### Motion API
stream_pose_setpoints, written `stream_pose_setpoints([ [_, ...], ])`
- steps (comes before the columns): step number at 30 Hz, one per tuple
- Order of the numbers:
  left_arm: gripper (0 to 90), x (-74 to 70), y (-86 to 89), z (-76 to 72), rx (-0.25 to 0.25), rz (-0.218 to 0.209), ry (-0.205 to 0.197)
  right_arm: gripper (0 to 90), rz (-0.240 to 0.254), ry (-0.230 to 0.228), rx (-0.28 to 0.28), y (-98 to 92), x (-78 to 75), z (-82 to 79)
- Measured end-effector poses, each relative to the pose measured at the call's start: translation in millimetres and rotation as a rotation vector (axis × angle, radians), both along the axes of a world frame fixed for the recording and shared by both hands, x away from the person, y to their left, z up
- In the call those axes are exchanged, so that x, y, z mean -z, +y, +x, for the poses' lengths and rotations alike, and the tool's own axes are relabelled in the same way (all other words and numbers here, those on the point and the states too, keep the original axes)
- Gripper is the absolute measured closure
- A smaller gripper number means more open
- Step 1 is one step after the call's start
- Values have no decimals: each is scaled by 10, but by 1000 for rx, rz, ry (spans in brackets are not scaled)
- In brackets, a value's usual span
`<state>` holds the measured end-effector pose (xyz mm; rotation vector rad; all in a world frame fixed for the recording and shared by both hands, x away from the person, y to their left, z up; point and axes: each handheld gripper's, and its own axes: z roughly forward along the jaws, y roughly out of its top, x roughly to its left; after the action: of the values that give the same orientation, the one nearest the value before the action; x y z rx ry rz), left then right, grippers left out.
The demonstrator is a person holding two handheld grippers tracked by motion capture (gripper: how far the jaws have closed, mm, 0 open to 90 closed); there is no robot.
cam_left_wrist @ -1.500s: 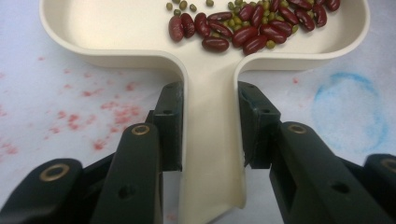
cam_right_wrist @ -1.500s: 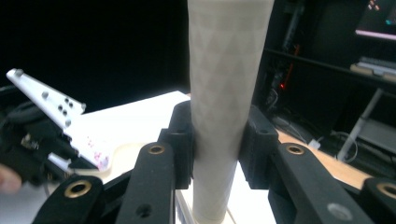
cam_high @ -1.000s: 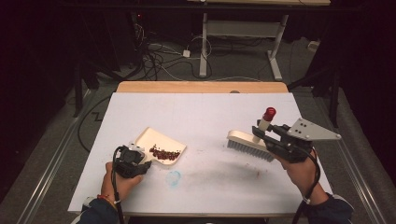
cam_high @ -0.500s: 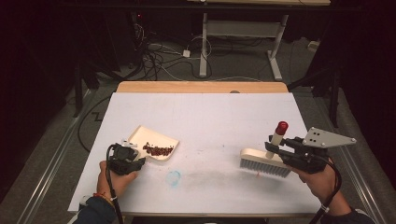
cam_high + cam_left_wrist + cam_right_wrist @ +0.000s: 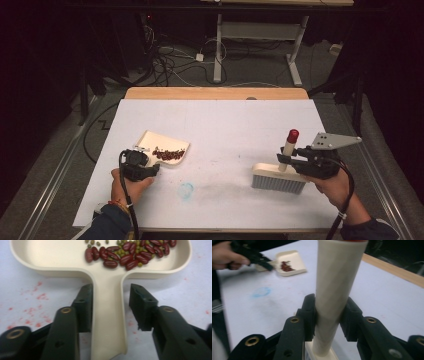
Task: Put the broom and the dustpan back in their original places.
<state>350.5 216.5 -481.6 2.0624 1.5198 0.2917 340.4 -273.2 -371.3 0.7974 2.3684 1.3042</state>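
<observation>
A cream dustpan (image 5: 150,137) lies on the white table at the left, holding red and green beans (image 5: 167,154). In the left gripper view the beans (image 5: 125,255) sit at the pan's far side. My left gripper (image 5: 110,290) straddles the pan's handle (image 5: 107,322), open, with a small gap at the right jaw. At the right, a cream brush (image 5: 277,177) stands bristles down on the table. Its upright handle (image 5: 337,277) has a red tip (image 5: 293,134). My right gripper (image 5: 285,159) is shut on that handle.
A blue smudge (image 5: 186,190) marks the table (image 5: 225,120) between the two hands, with a grey smear beside it. Red specks dot the surface around the pan's handle. A wooden strip (image 5: 215,93) edges the far side. Cables and desk legs lie on the floor beyond.
My right gripper carried the brush rightwards and towards the near edge, then set it down bristles first. The dustpan and my left gripper shifted slightly to the left.
</observation>
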Motion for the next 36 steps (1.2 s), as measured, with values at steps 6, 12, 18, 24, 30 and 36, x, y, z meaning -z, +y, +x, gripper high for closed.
stream_pose_setpoints([
  [6,507,-18,-81,-90,56,-24,-4,621,-16,11,77,55,99,347],
  [12,438,-43,-38,-197,118,-41,-58,597,-37,76,181,105,242,715],
  [18,325,-123,63,-411,185,-17,-260,556,-96,120,277,119,439,989],
  [24,268,-128,130,-518,200,4,-362,524,-98,98,384,152,557,1145],
  [30,245,-74,137,-538,203,14,-350,532,-97,2,421,206,536,1112],
  [36,236,-58,159,-571,209,24,-354,533,-53,-56,390,229,496,1053],
])
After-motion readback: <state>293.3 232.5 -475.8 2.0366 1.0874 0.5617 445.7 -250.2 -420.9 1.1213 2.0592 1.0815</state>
